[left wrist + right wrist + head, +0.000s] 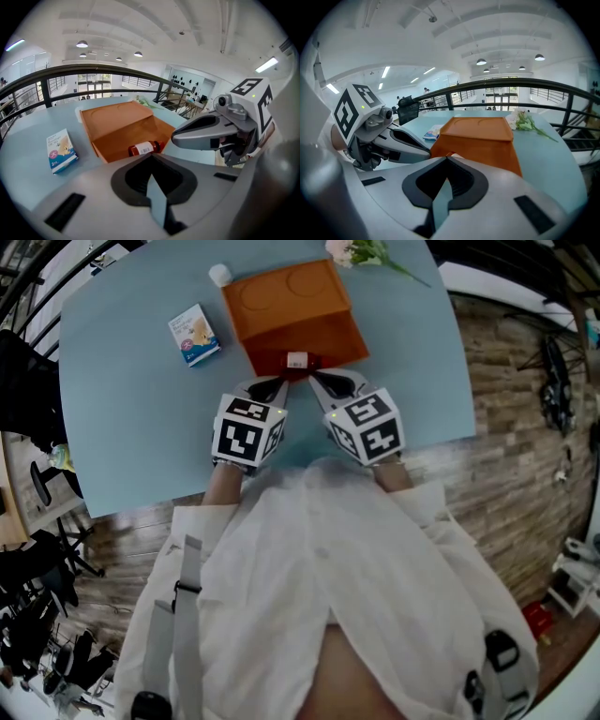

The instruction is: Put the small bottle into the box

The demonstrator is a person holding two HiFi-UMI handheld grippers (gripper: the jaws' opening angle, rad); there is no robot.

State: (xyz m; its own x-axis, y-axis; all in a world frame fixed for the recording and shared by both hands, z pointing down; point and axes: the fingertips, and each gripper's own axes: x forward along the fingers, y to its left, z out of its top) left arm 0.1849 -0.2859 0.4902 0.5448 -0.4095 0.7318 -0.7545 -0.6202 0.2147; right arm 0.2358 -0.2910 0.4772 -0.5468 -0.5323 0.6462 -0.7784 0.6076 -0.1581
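1. Two grippers are sitting clenched and empty side by side: left gripper (279,382), right gripper (316,381).
2. Just beyond and between their tips, one bottle (298,360) is lying on its side in the open mouth of one orange box (291,301).
3. Farther off, one carton (194,335) and one flower sprig (361,253) are lying on the table (122,427).

The head camera sits high and looks steeply down on the blue table (122,427). The orange box (295,315) lies far and the two tools lie near. The camera on the left tool (278,382) sits low behind its jaws. It looks across the table into the open front of the box, very near. The camera on the right tool (317,381) sits just as low and sees the box's right side. All three views share the box. Each tool camera sees the other tool.
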